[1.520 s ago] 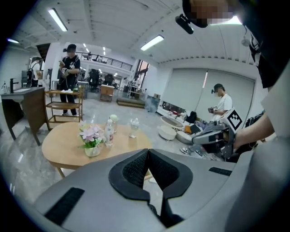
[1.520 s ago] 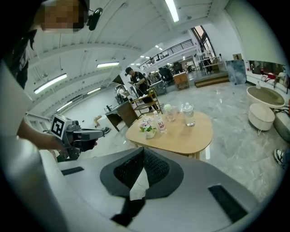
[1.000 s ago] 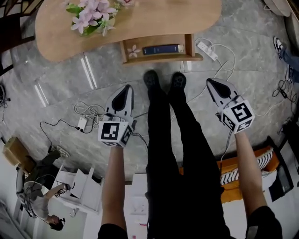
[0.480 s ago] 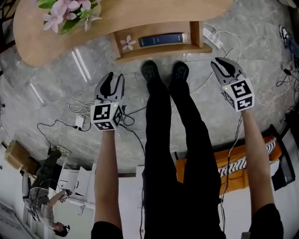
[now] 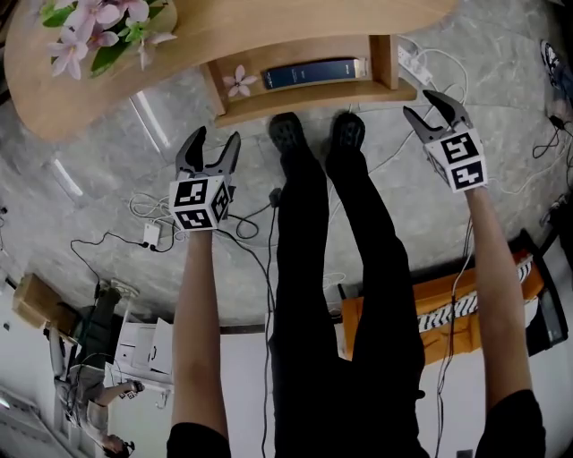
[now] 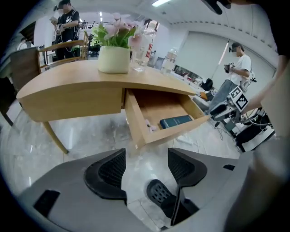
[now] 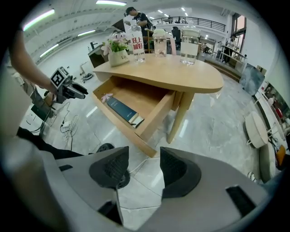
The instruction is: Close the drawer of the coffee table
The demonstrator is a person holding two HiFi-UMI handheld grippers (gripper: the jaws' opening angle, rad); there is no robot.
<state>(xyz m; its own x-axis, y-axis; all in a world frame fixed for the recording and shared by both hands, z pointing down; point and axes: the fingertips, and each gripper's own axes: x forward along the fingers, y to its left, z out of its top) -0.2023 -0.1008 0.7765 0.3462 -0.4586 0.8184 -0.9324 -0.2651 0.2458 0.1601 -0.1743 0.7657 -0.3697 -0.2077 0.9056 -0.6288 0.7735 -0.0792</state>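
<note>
The wooden coffee table (image 5: 269, 27) has its drawer (image 5: 304, 94) pulled out, with a dark blue book (image 5: 313, 72) and a pink flower (image 5: 237, 82) inside. My left gripper (image 5: 213, 139) hangs off the drawer's left front corner, its jaws opening with nothing between them. My right gripper (image 5: 430, 107) hangs off the right front corner, jaws also opening and empty. In the left gripper view the drawer (image 6: 156, 136) lies ahead beyond the gripper (image 6: 146, 165). The right gripper view shows the drawer (image 7: 136, 131) and book (image 7: 121, 110) past its gripper (image 7: 144, 170).
The person's legs and black shoes (image 5: 288, 130) stand right in front of the drawer, between the grippers. Cables and a power strip (image 5: 154, 234) lie on the grey floor. A flower pot (image 6: 114, 59) and bottles (image 7: 136, 43) stand on the tabletop. People stand in the background.
Both grippers have moved down toward the drawer's front corners. Their jaws were shut a second ago and now stand apart.
</note>
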